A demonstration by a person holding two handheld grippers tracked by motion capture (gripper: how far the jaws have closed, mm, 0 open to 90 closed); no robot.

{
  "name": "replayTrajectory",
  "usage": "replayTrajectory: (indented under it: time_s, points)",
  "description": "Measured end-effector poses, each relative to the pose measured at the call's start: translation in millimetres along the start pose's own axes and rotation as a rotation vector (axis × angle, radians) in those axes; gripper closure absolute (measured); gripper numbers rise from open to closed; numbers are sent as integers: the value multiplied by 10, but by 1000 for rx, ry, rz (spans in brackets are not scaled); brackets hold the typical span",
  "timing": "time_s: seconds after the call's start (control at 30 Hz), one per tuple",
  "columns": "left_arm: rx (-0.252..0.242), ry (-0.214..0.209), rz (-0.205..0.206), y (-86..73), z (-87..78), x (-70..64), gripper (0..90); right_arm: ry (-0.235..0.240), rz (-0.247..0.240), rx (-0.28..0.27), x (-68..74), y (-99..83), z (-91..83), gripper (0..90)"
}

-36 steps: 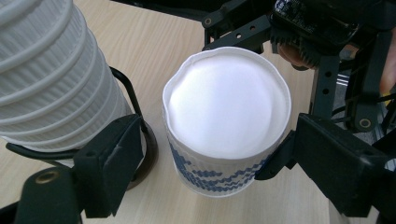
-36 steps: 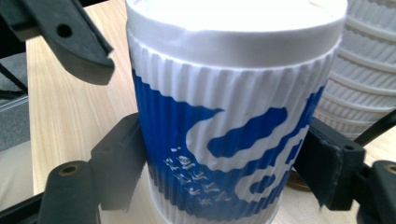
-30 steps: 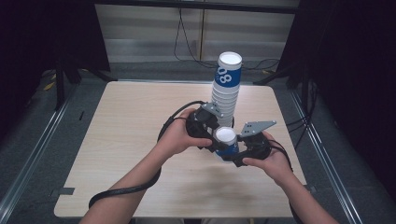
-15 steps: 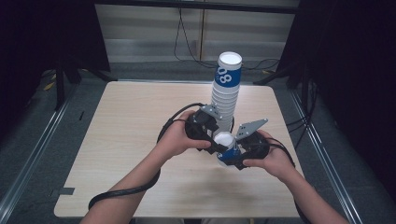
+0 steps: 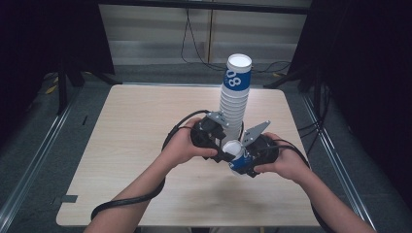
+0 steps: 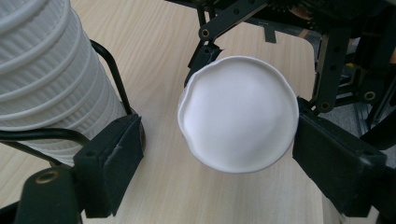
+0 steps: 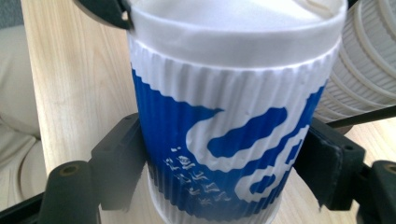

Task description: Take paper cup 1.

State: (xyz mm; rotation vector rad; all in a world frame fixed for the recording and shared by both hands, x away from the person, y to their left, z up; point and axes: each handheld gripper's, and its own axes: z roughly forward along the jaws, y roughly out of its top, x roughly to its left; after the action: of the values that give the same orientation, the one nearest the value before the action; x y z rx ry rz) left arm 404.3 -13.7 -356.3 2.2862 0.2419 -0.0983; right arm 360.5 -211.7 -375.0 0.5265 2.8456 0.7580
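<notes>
A tall stack of upturned white ribbed paper cups point(image 5: 234, 104), its top one printed blue, stands on the wooden table point(image 5: 136, 126). Just in front of it a single blue-and-white cup point(image 5: 233, 148) is held bottom up. My right gripper point(image 5: 243, 162) is shut on this cup's ribbed wall point(image 7: 224, 135), with one jaw pressed on each side. My left gripper point(image 5: 221, 145) is open around the cup's white base point(image 6: 238, 116). Its right jaw touches the rim and its left jaw stands apart, next to the stack point(image 6: 46, 79).
Both hands meet at the table's middle right, close against the stack point(image 7: 364, 70). Black cables point(image 5: 175, 131) trail from the grippers over the table's front edge. Bare tabletop lies to the left and at the back. Dark stands and floor rails surround the table.
The right gripper has tilted and carried the cup slightly left, in between the left gripper's jaws. The stack has not moved.
</notes>
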Motion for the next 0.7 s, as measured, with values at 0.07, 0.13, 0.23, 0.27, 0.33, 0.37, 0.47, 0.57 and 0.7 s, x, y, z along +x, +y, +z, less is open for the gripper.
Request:
replayTrajectory:
  time_s: [0.07, 0.13, 0.23, 0.27, 0.33, 0.37, 0.47, 0.57, 0.7]
  points:
    - [-2, -5, -3, -2, 8, -3, 158, 2, -3, 8, 0, 14, -10, 229]
    - [0, -8, -1, -3, 15, -7, 158, 3, -11, 18, -4, 25, -10, 229]
    - [2, -8, -1, -2, 22, -10, 159, 2, -18, 45, -2, 35, -5, 229]
    - [2, -9, 0, -4, 28, -13, 159, 0, -22, 53, -1, 37, 1, 229]
    - [6, -7, 1, -9, 33, -13, 159, 5, -30, 69, 3, 40, 6, 229]
    - [6, -7, 1, -9, 33, -13, 159, 5, -30, 69, 3, 40, 6, 229]
    - [12, -8, 0, -29, 48, -4, 160, 4, -33, 84, 8, 48, 20, 229]
    - [13, -14, -2, -45, 63, -2, 161, 10, -44, 101, 15, 52, 40, 229]
    - [14, -21, 1, -47, 65, -11, 170, 16, -45, 128, 35, 69, 55, 229]
